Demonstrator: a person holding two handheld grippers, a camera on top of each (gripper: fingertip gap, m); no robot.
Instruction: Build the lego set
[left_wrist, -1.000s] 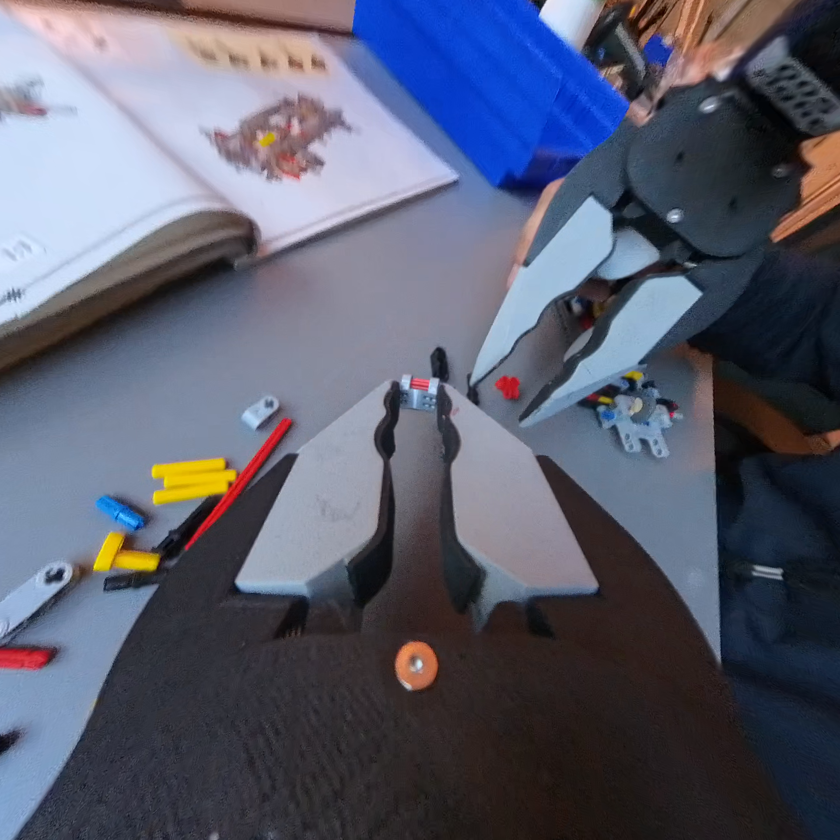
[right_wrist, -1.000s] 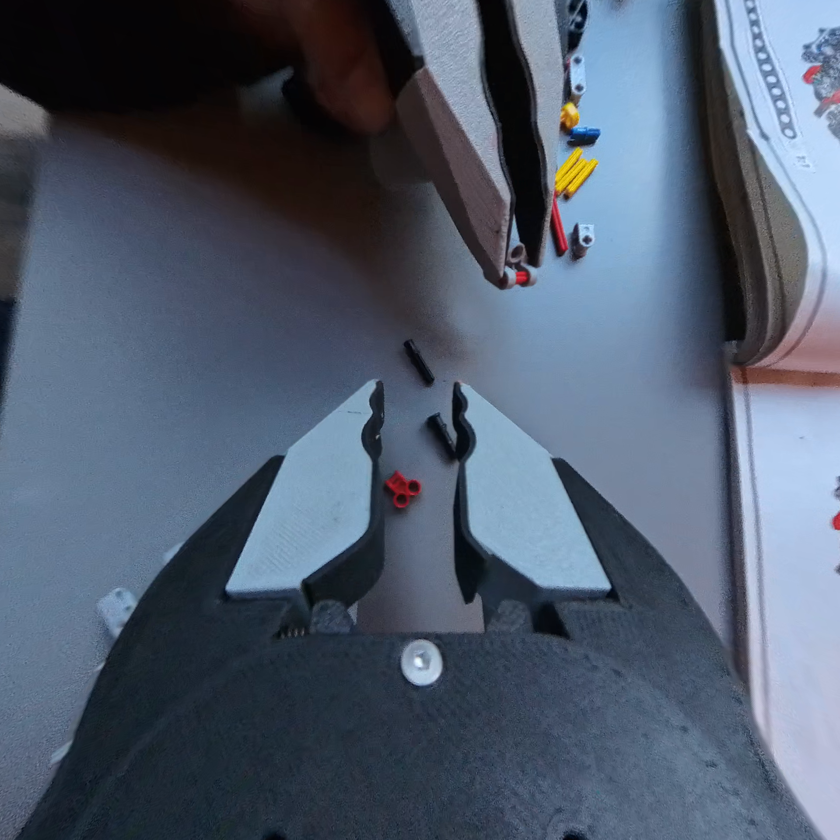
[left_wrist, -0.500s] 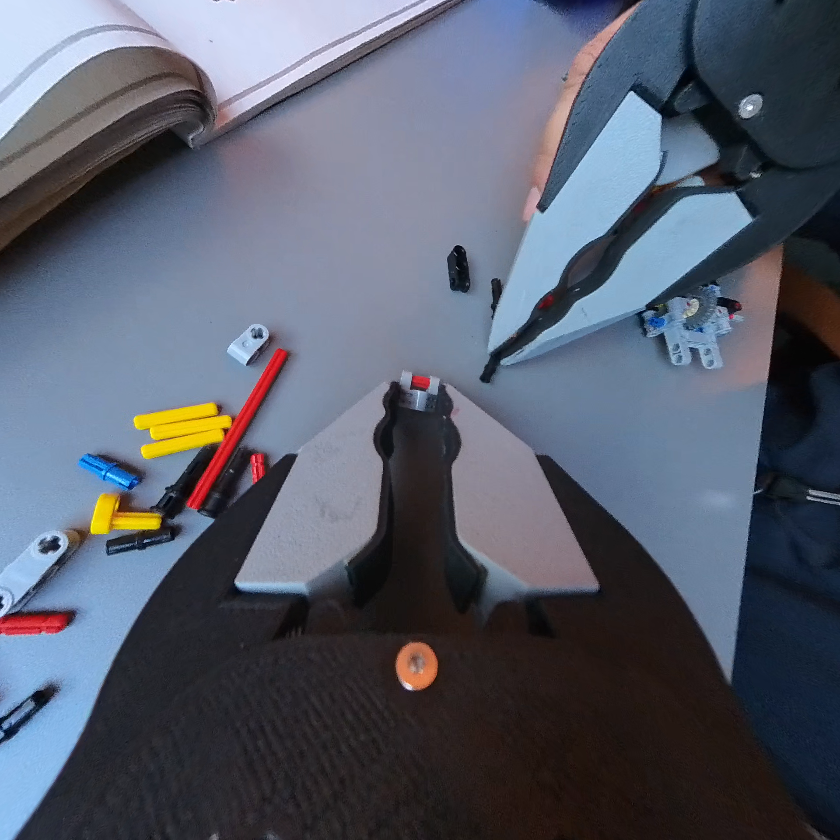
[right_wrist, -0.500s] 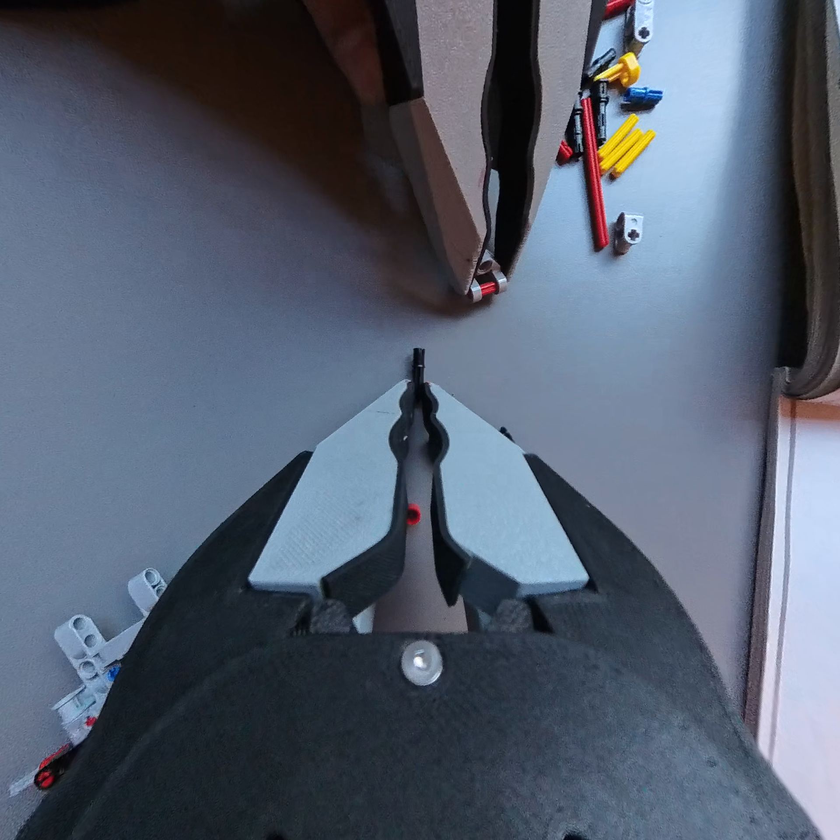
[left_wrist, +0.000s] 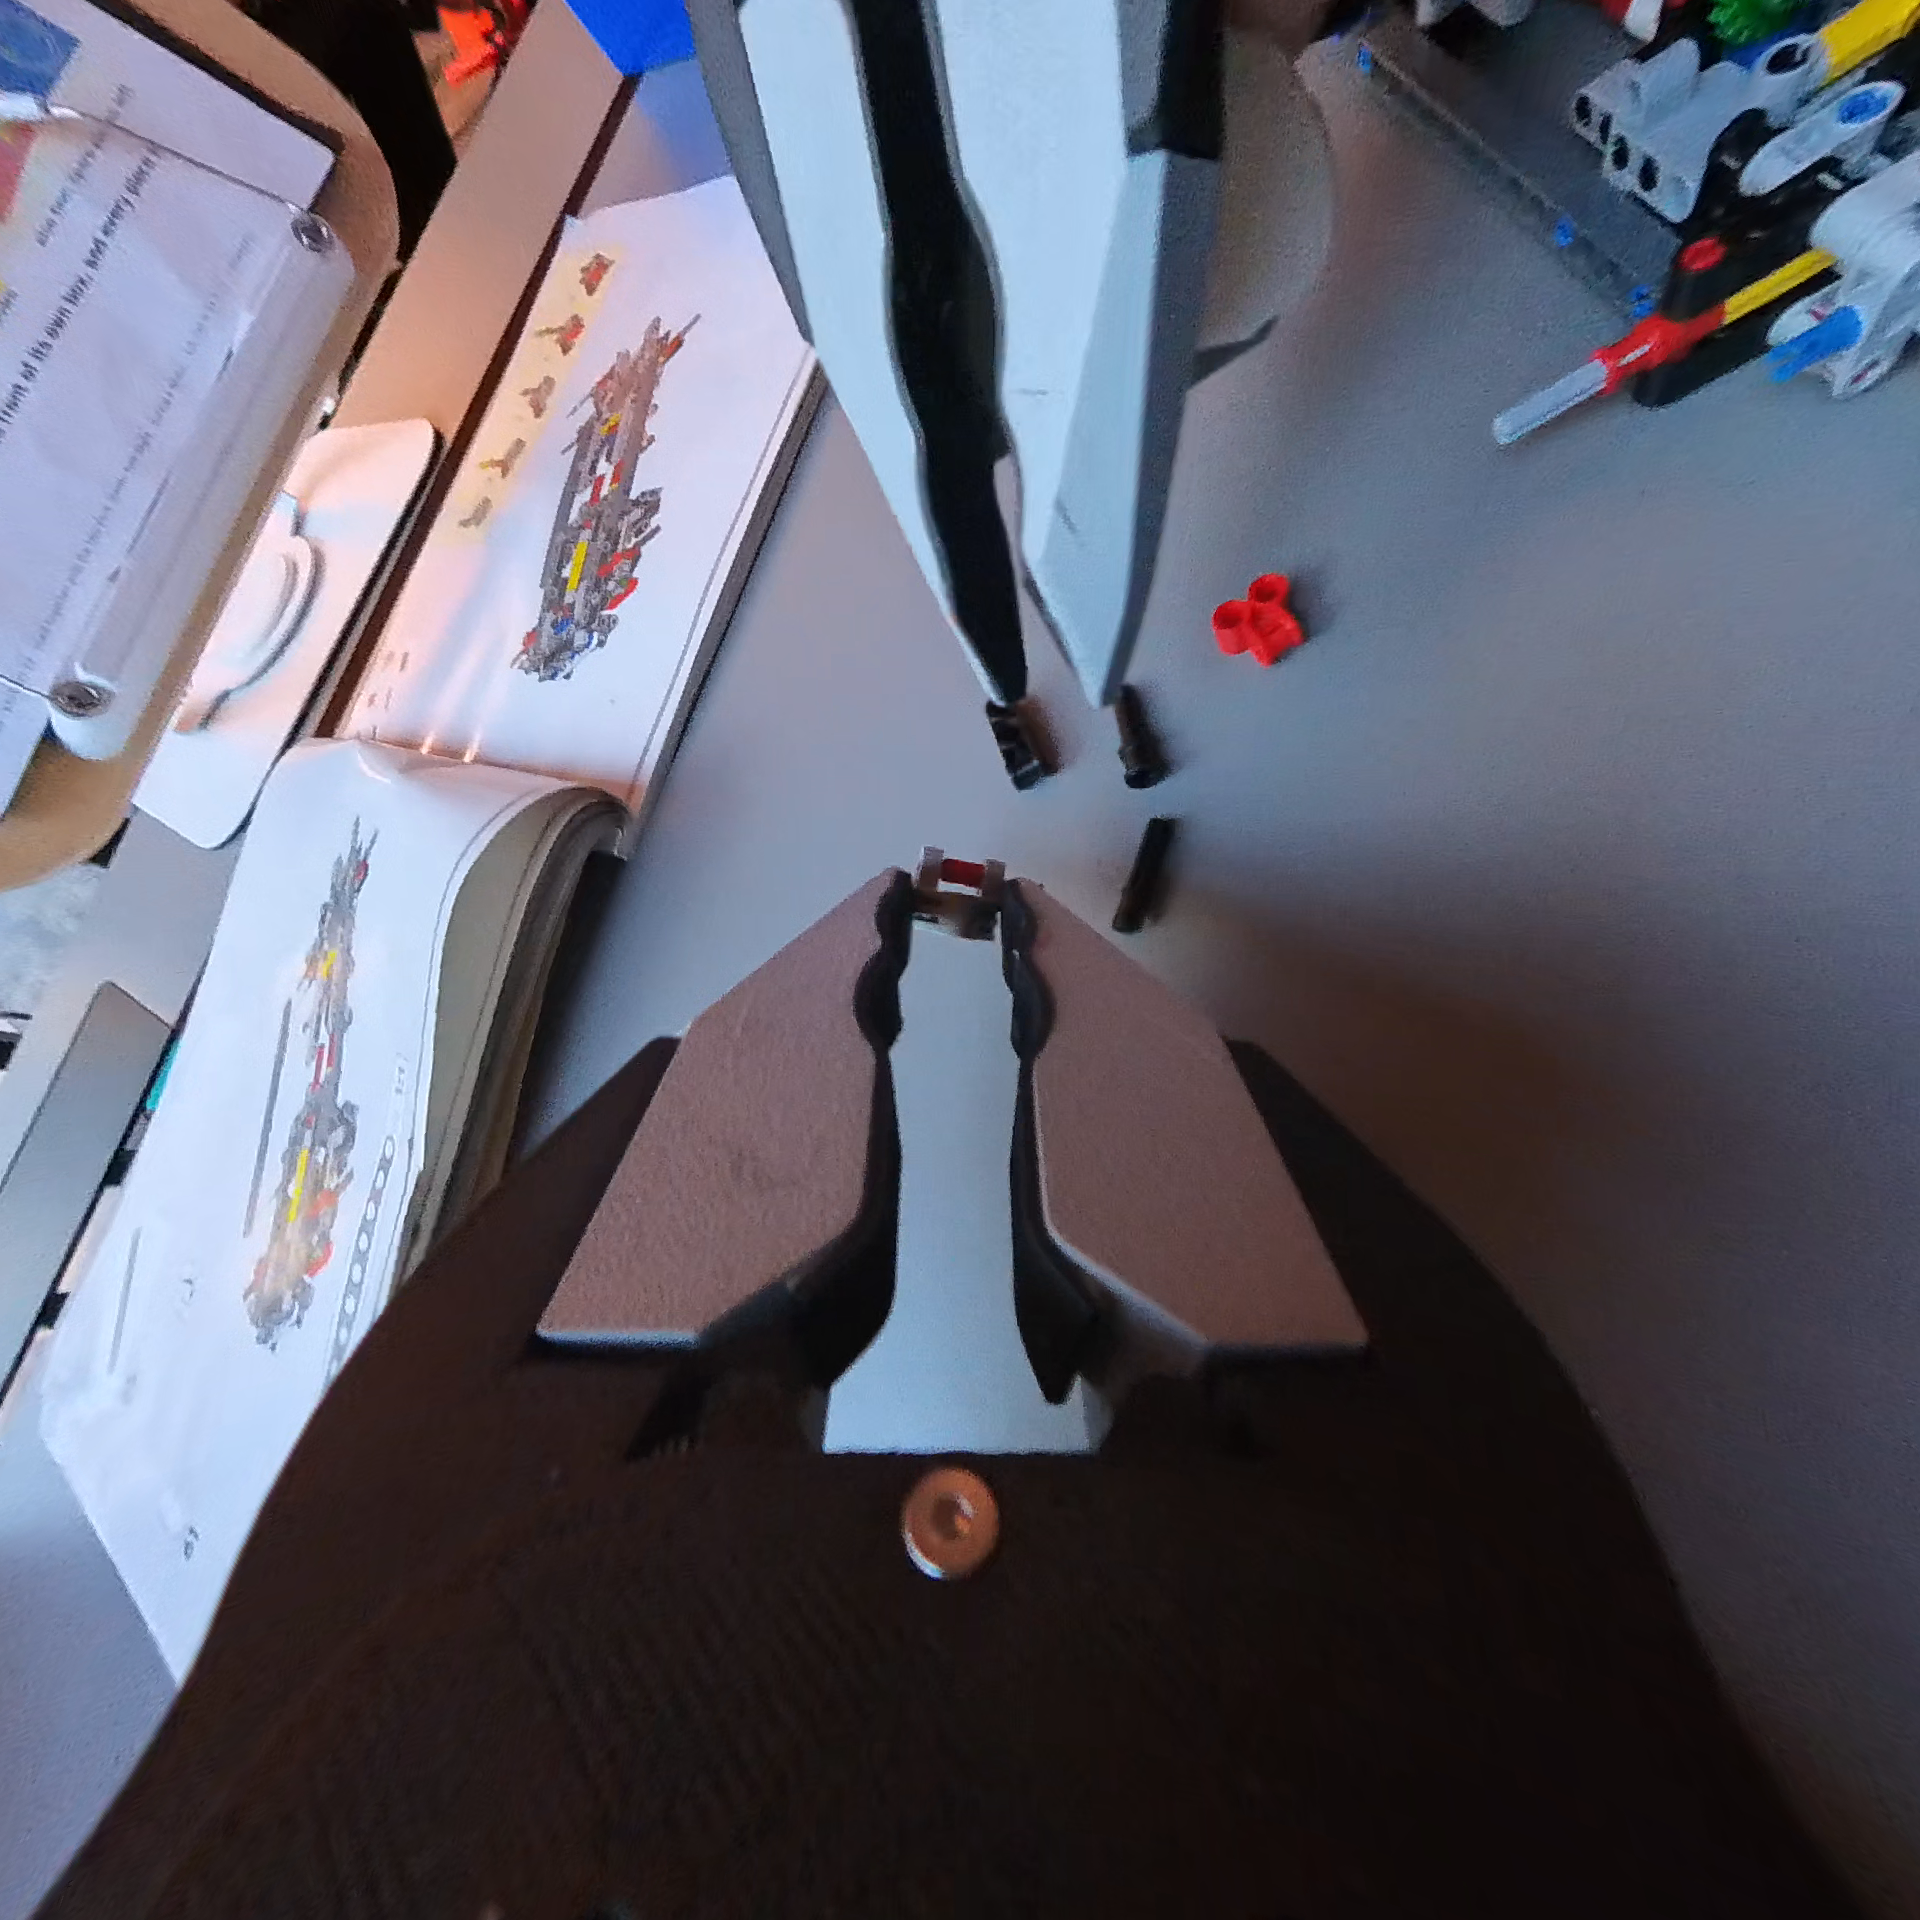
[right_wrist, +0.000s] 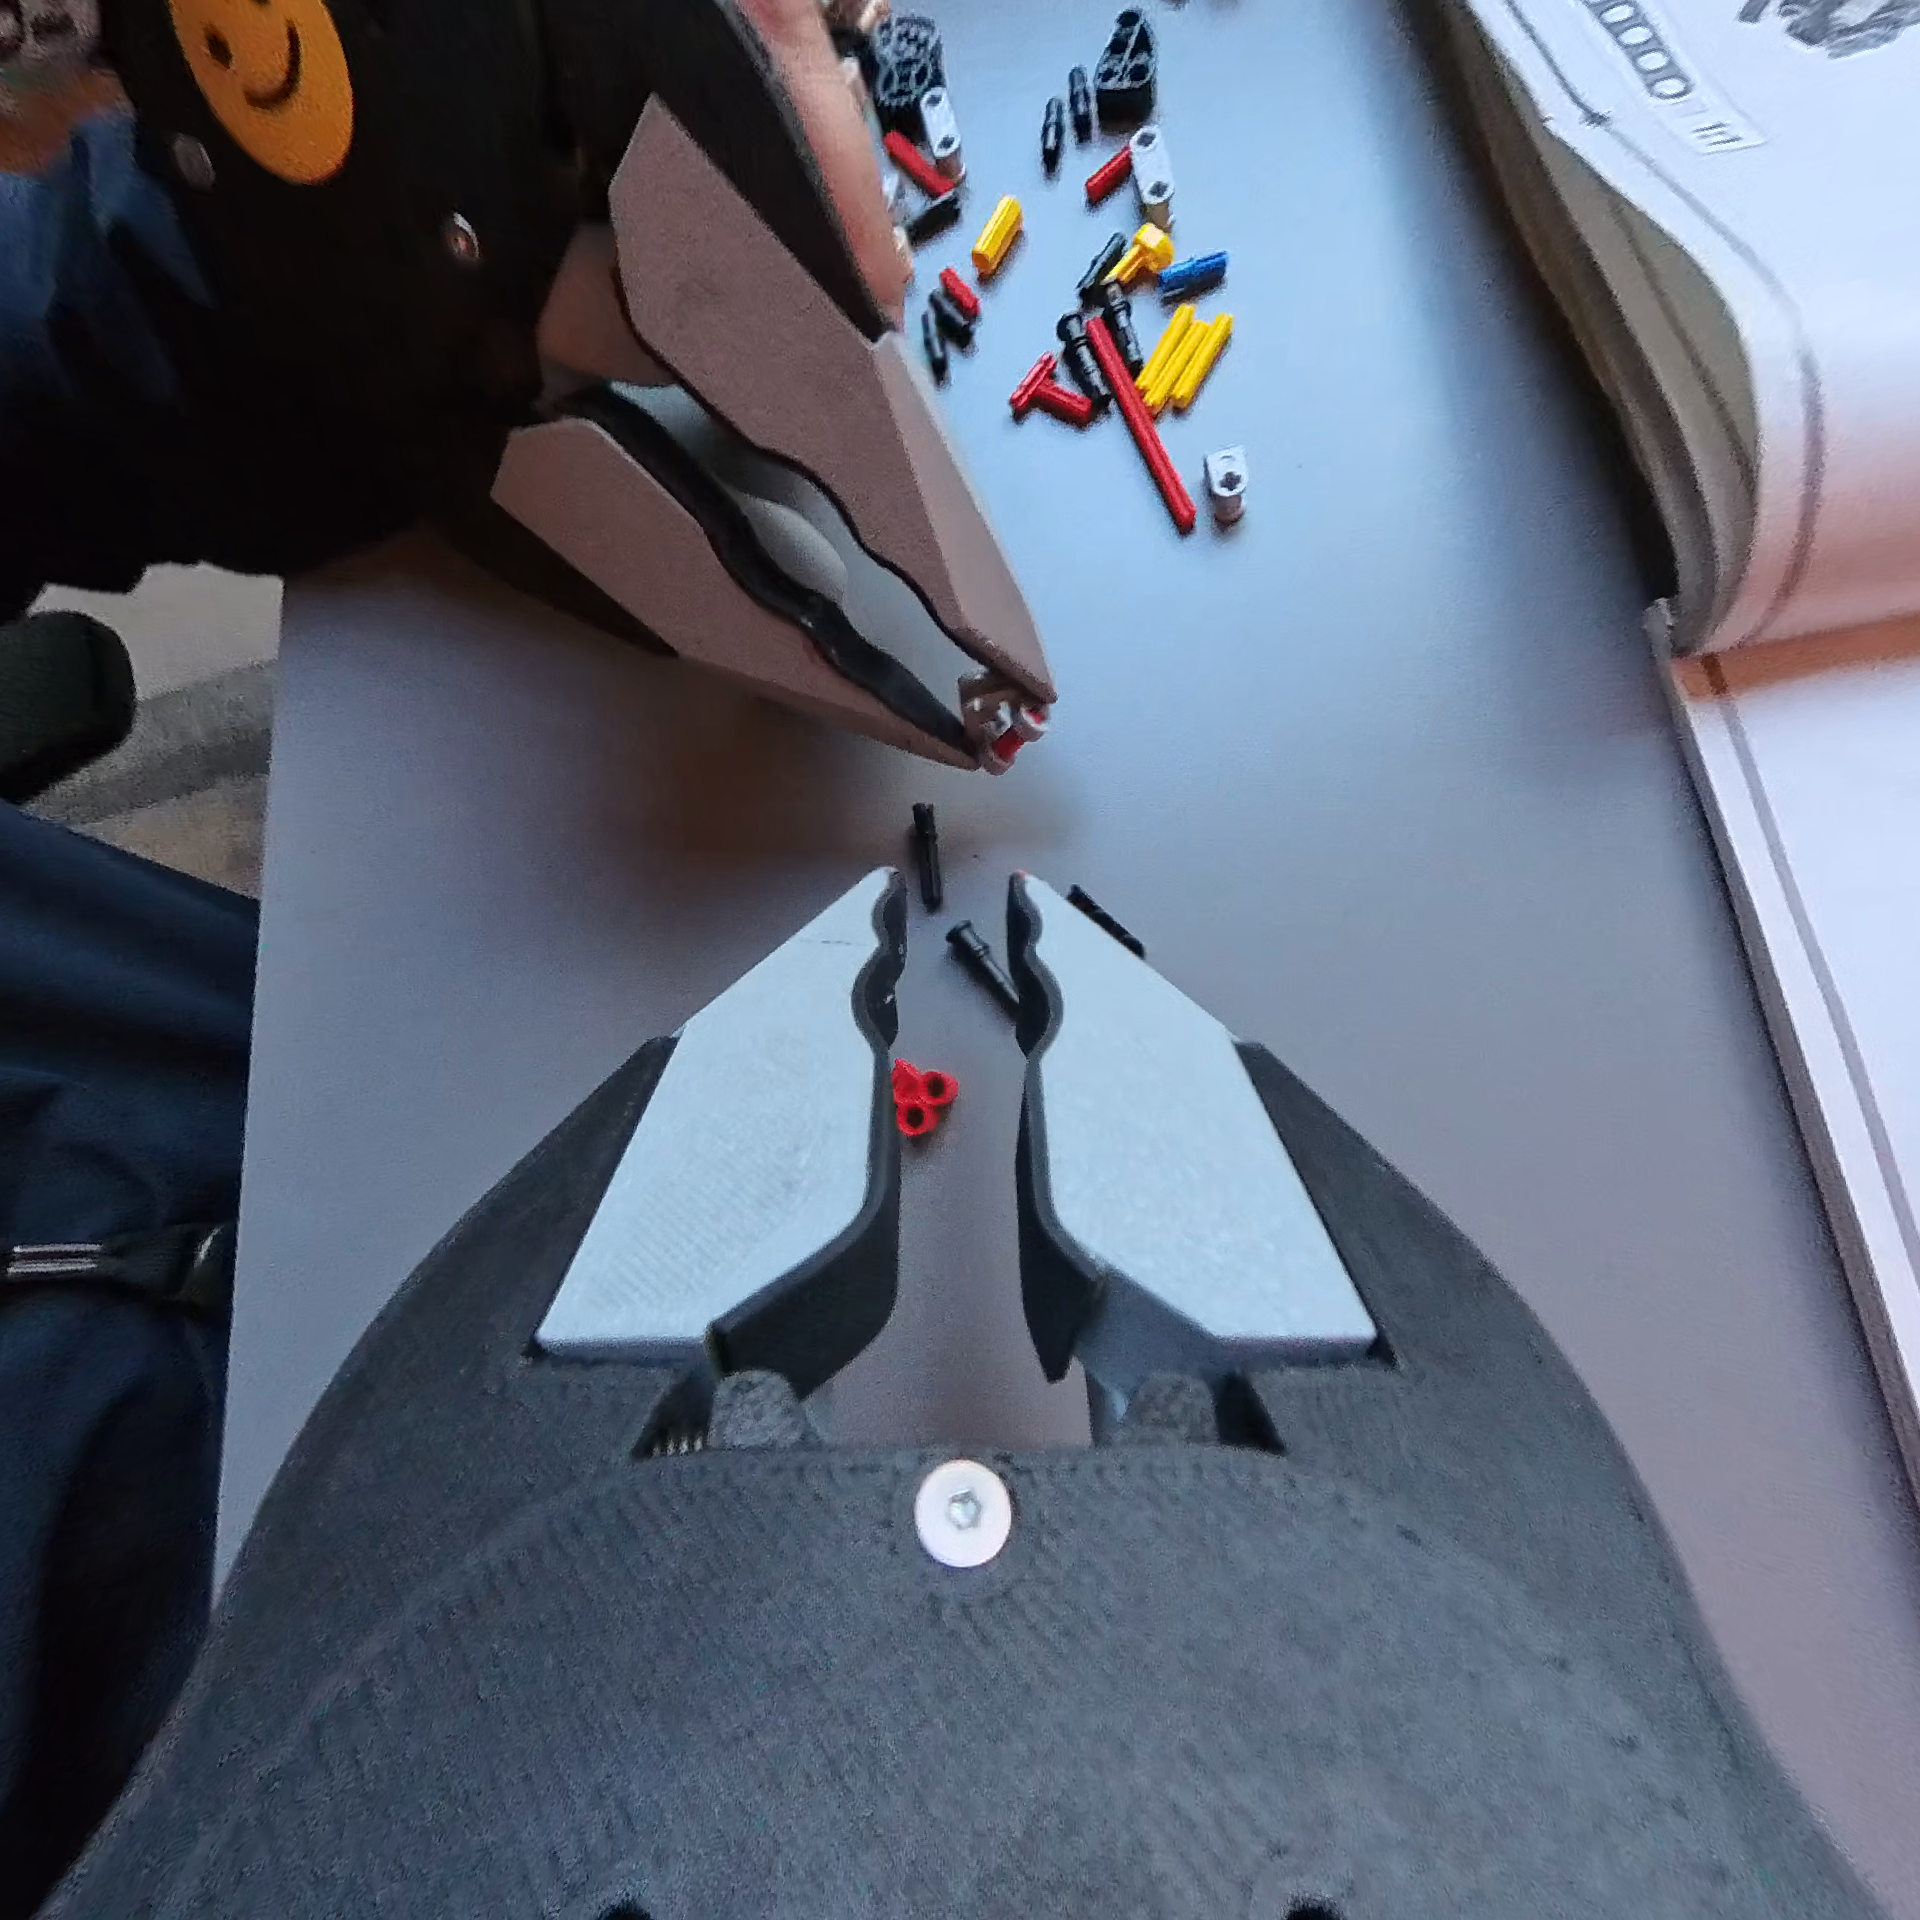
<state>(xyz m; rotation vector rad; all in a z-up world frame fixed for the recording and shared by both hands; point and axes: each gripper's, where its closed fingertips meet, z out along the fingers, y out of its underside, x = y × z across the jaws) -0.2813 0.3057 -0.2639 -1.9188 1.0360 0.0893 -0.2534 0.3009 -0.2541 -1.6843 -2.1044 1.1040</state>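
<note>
My left gripper (left_wrist: 958, 904) is shut on a small grey and red building piece (left_wrist: 961, 883) pinched at its fingertips, just above the grey table (left_wrist: 1455, 1039). It also shows in the right wrist view (right_wrist: 1003, 727), coming in from the upper left. My right gripper (right_wrist: 954, 883) is open and low over the table. A black pin (right_wrist: 982, 961) lies loose between its fingers and another black pin (right_wrist: 928, 854) just past the tips. A third black piece (right_wrist: 1107, 920) lies beside the right finger. A red connector (right_wrist: 923, 1096) lies farther back. In the left wrist view the right gripper (left_wrist: 1051, 694) comes down from above.
An open instruction book (right_wrist: 1766, 312) lies along the right side; it is at the left in the left wrist view (left_wrist: 582, 468). A pile of loose yellow, red, black and blue parts (right_wrist: 1122, 312) lies beyond. A built model (left_wrist: 1766, 208) stands at the far right. A person's dark sleeve (right_wrist: 104, 1039) is at the left. Only a small space, under 4 cm, lies between the two pairs of fingers. The red connector (right_wrist: 923, 1096) is about 5 cm from my right fingertips. It is also in sight in the left wrist view (left_wrist: 1250, 606).
Half a second ago my right gripper was shut on a black pin; it has opened and the pin lies on the table. My left gripper still holds its piece and has swung.
</note>
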